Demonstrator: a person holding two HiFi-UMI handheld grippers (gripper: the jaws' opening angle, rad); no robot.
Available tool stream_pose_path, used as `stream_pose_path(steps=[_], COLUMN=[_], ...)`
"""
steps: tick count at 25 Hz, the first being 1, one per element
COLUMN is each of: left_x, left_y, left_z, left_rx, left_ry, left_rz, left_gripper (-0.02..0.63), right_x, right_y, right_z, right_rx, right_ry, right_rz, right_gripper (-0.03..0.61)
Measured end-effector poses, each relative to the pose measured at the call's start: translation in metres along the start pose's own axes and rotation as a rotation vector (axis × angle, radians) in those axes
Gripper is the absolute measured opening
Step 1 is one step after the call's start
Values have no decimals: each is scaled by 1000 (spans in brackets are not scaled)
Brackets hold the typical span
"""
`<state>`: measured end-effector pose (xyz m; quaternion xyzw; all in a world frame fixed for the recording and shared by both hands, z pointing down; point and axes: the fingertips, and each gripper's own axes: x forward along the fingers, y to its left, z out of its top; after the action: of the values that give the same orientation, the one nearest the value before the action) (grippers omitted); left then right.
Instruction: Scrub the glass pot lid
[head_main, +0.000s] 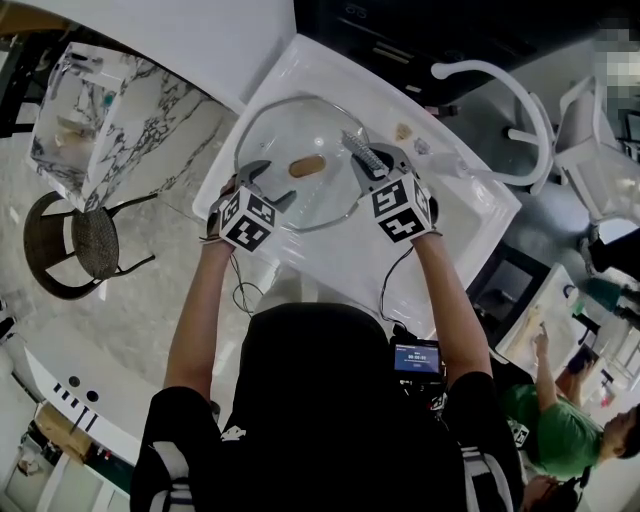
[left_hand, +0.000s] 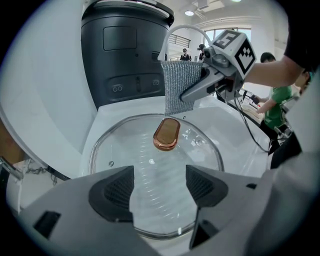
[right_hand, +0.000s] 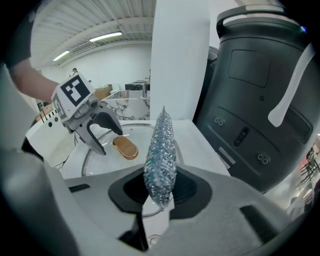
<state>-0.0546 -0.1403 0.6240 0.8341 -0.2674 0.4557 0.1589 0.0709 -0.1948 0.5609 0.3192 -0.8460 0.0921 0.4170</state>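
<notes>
Hovering at the left, the left hand-held gripper (head_main: 268, 186) is standing released, jaws spread wide with nothing clamped between them, only glass showing below; it is sitting over the left rim of the glass pot lid (head_main: 275, 130), and whether it is touching that rim cannot be told; the lid is lying flat, dome up, inside the white basin (head_main: 330, 60), filling most of its floor; at its centre the copper-coloured oblong knob (head_main: 307, 165) is lying with its long axis running roughly from one hand-held gripper toward the other; further right, the right hand-held gripper (head_main: 368, 162) is clenching a silvery scrubbing cloth (head_main: 357, 147), which is hanging edge-down from the jaws just beside the knob, over the lid's right half; contact with the glass is not clear; judging from this, the right hand is the nearer to the scrubbing work, needing a short drop onto the glass, while the left is placed to steady the rim.
</notes>
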Motion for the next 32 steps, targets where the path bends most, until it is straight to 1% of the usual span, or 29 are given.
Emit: stream_pose_path(steps=[9,13,19,22,28,32], left_x=[-1,-1,0,0,-1,0], left_y=[0,1,1,1,1,2], left_z=[0,0,0,-1,0,-1], left_rx=[-3,-4,-7,-8,-9,-13], left_ry=[-13,-17,-29,-29,-30,-31], left_rz=[3,2,5,6,6,6], left_gripper=[296,296,296,296,296,296], right_x=[12,20,26,28,30,31], right_y=[-5,-7,-6,-7,-7,-5], right_z=[5,4,-2,-5,-11,-10], right_rx=[-45,-48,-15,-8,31,7], right_ry=[-60,-67,-100,-97,-87,-81], right_rz=[-53,-47,-56,-57,-26,-26], right_gripper=[69,69,69,68,64,61])
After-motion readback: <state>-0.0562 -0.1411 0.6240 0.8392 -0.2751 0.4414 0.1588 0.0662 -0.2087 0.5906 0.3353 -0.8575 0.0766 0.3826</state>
